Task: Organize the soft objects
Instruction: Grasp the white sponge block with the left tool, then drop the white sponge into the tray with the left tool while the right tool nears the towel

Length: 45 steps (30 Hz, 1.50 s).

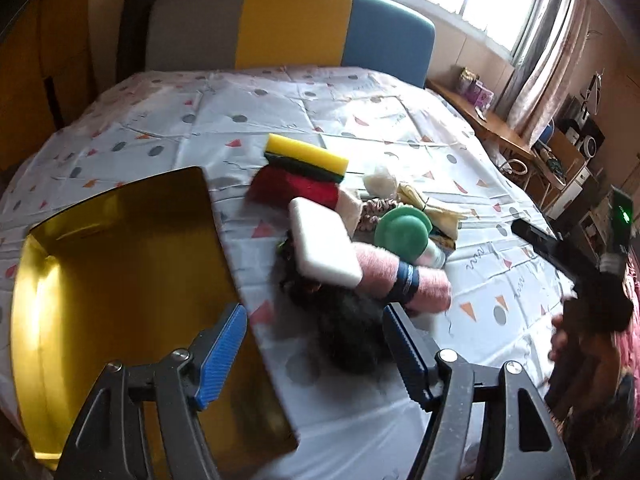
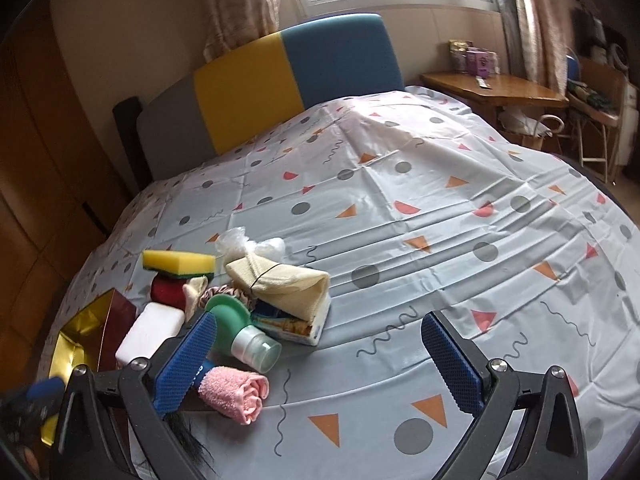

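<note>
Through the left wrist camera, my left tool [image 1: 314, 354] is spread wide and holds nothing. Just to its left sits the gold box [image 1: 120, 280], and I see nothing inside it. Right ahead of the tool is the pile of soft things on the bed [image 1: 400, 128]. A black furry thing [image 1: 344, 332] lies nearest, between the tips. Past it are the white sponge [image 1: 326, 246], the rolled pink towel [image 1: 404, 278], the red cloth [image 1: 296, 188] and the yellow sponge [image 1: 306, 154] farthest out.

Through the right wrist camera, my right tool [image 2: 320, 360] is also wide with nothing in it. The pile lies ahead and to its left: the pink towel [image 2: 236, 394] close by the left tip, a green bottle [image 2: 244, 330], and a cream cloth bundle [image 2: 280, 286] on top.

I think the sorting has hardly begun. Everything is still left to move.
</note>
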Available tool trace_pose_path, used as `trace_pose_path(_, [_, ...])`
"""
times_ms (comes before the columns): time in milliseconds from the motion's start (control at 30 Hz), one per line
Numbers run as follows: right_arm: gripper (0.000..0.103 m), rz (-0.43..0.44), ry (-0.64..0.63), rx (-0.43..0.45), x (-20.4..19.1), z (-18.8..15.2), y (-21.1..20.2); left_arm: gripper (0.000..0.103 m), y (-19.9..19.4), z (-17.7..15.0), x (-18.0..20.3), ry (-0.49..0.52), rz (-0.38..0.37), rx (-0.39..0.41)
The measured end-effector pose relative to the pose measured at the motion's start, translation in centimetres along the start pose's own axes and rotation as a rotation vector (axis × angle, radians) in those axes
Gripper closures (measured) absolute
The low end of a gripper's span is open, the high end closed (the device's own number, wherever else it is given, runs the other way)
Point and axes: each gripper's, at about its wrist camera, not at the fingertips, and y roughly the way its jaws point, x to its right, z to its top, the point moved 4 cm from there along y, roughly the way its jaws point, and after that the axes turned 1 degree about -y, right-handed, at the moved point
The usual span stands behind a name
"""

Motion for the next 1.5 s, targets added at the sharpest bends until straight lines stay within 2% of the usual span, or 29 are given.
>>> trace_pose_path(200, [0.0, 0.007, -0.023, -0.006, -0.5, -0.1, 0.2, 0.032, 3.7, 3.8, 1.9, 0.05, 0.01, -0.065])
trace_pose_path(267, [0.0, 0.011, -0.021, -0.01, -0.4, 0.0, 0.3, 0.03, 5.4, 4.8, 2.6, 0.081, 0.037, -0.096])
trace_pose_path(367, [0.0, 0.015, -0.017, -0.011, -0.4, 0.0, 0.4, 0.022, 8.5, 5.5, 3.0, 0.13, 0.083, -0.176])
trace_pose_path(533, [0.0, 0.031, 0.013, -0.023, 0.1, 0.1, 0.6, 0.022, 12.4, 5.7, 3.2, 0.153, 0.125, -0.264])
trace_pose_path(600, [0.0, 0.035, 0.025, -0.025, 0.3, 0.2, 0.6, 0.029, 13.0, 5.8, 3.0, 0.143, 0.131, -0.266])
trace_pose_path(633, [0.0, 0.037, 0.032, -0.029, 0.4, 0.2, 0.7, 0.047, 13.1, 5.7, 2.8, 0.137, 0.133, -0.268])
trace_pose_path(833, [0.0, 0.042, 0.054, -0.04, 0.8, 0.1, 0.8, 0.047, 10.4, 5.3, 1.2, 0.084, 0.062, -0.175])
trace_pose_path(1000, [0.0, 0.05, 0.014, -0.058, 0.0, -0.3, 1.1, 0.047, 6.2, 4.5, 0.3, 0.033, -0.002, -0.081])
trace_pose_path(1133, [0.0, 0.114, -0.052, -0.09, -1.8, -0.9, 1.4, 0.047, 2.4, 3.9, -0.4, 0.024, -0.027, 0.007])
trace_pose_path(1233, [0.01, 0.191, -0.141, -0.122, -4.4, -1.7, 1.6, 0.047, 0.1, 2.9, -1.6, -0.003, -0.049, 0.041])
trace_pose_path(1300, [0.026, 0.241, -0.207, -0.15, -6.6, -2.2, 1.9, 0.046, -1.1, 1.8, -2.6, -0.021, -0.053, 0.055])
trace_pose_path(1500, [0.035, 0.264, -0.462, -0.3, -12.8, -4.5, 5.7, 0.046, -3.2, -1.0, -5.7, -0.108, -0.056, 0.07])
